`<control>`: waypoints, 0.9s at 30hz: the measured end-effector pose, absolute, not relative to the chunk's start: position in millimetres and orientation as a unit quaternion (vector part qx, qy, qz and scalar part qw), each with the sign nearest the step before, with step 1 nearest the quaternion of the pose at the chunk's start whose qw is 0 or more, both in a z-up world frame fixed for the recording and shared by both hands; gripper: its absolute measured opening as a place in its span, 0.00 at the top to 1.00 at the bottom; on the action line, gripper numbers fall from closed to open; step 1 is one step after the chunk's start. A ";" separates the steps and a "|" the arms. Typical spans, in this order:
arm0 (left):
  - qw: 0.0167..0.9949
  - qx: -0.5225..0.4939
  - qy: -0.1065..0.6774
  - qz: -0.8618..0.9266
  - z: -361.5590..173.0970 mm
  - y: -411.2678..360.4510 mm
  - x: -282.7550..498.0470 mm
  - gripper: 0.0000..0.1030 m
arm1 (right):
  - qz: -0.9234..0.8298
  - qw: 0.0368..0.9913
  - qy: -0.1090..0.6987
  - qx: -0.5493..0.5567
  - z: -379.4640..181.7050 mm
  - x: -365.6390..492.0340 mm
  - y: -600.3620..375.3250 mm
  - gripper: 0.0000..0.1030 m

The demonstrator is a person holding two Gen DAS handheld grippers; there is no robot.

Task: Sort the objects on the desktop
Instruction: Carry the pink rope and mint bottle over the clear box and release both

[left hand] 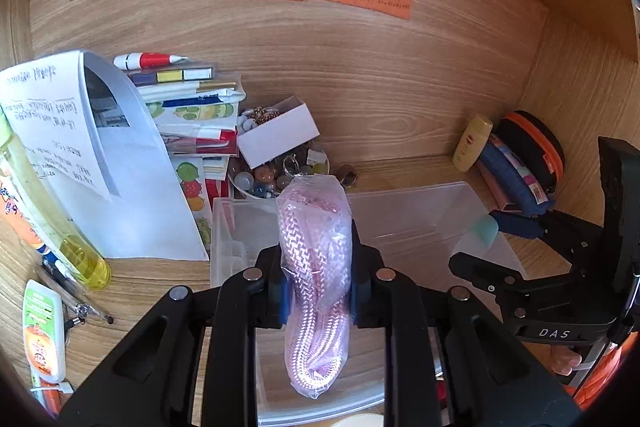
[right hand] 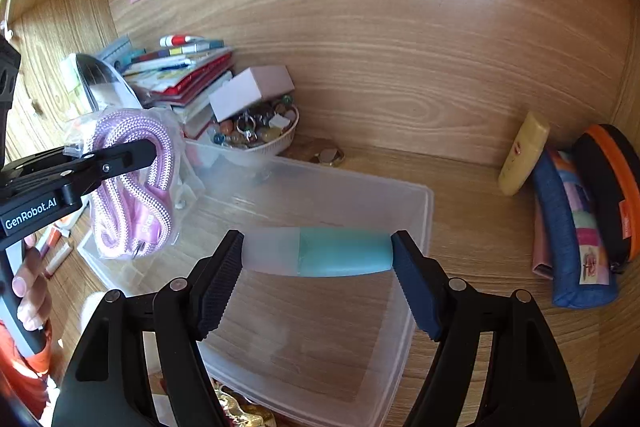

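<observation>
My left gripper (left hand: 318,291) is shut on a clear bag of pink braided cord (left hand: 316,267) and holds it above a clear plastic box (left hand: 420,215). The bagged cord also shows in the right wrist view (right hand: 132,187), held by the left gripper (right hand: 136,155). My right gripper (right hand: 318,267) is shut on a teal and frosted-white tube (right hand: 320,251), gripped by its two ends and held crosswise over the same clear box (right hand: 416,227). The right gripper (left hand: 480,251) shows at the right of the left wrist view.
A stack of books and papers (left hand: 188,107) with a white box (left hand: 280,135) and a bowl of beads (left hand: 276,179) stands at the back left. A yellow bottle (right hand: 524,155), a blue pencil case (right hand: 572,227) and a black-orange case (right hand: 612,187) lean at the right wall. Bottles and pens (left hand: 44,307) lie at the left.
</observation>
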State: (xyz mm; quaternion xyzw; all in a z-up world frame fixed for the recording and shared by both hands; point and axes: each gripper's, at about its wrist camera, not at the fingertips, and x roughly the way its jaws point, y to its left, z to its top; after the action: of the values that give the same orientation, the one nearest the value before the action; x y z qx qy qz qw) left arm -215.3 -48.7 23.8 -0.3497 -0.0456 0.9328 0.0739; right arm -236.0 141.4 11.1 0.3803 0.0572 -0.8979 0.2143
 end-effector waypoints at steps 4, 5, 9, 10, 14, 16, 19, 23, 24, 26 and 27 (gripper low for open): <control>0.068 -0.355 -0.045 0.931 14.4 -47.0 -223.2 0.80 | -0.891 0.218 0.072 0.391 0.2 -238.9 135.7 0.30; 0.068 -0.358 -0.044 0.930 11.9 -47.3 -224.2 0.80 | -0.891 0.216 0.077 0.393 -2.4 -239.2 133.7 0.30; 0.072 -0.373 -0.044 0.924 3.4 -50.2 -228.1 0.80 | -0.885 0.215 0.081 0.404 -9.8 -241.3 130.0 0.31; 0.074 -0.378 -0.047 0.922 1.3 -50.8 -229.4 0.80 | -0.887 0.211 0.079 0.404 -10.5 -241.5 130.3 0.30; 0.066 -0.377 -0.047 0.923 -0.5 -51.2 -229.5 0.80 | -0.886 0.206 0.079 0.407 -12.3 -243.0 127.8 0.30; 0.063 -0.373 -0.044 0.925 0.7 -51.1 -227.8 0.80 | -0.887 0.204 0.083 0.406 -12.9 -242.0 126.7 0.30; 0.059 -0.372 -0.036 0.926 0.1 -49.2 -227.5 0.80 | -0.888 0.199 0.094 0.405 -15.4 -240.5 123.5 0.30; 0.047 -0.364 -0.023 0.930 2.6 -46.7 -226.4 0.67 | -0.886 0.196 0.107 0.406 -20.1 -238.8 117.7 0.30; 0.045 -0.360 -0.019 0.932 4.1 -46.4 -224.8 0.65 | -0.886 0.196 0.108 0.406 -20.9 -238.5 117.0 0.30; 0.039 -0.349 -0.012 0.936 7.4 -45.4 -221.8 0.55 | -0.885 0.199 0.106 0.407 -21.3 -238.4 117.8 0.30; 0.037 -0.345 -0.008 0.938 8.8 -45.2 -220.3 0.52 | -0.885 0.199 0.105 0.407 -21.5 -238.4 118.0 0.30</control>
State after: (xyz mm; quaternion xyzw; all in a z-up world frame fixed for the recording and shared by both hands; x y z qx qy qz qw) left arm -220.3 -45.2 8.8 -0.3449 -0.0076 0.9379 0.0368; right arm -238.4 118.0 -21.5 0.4072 0.1054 -0.8851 0.1993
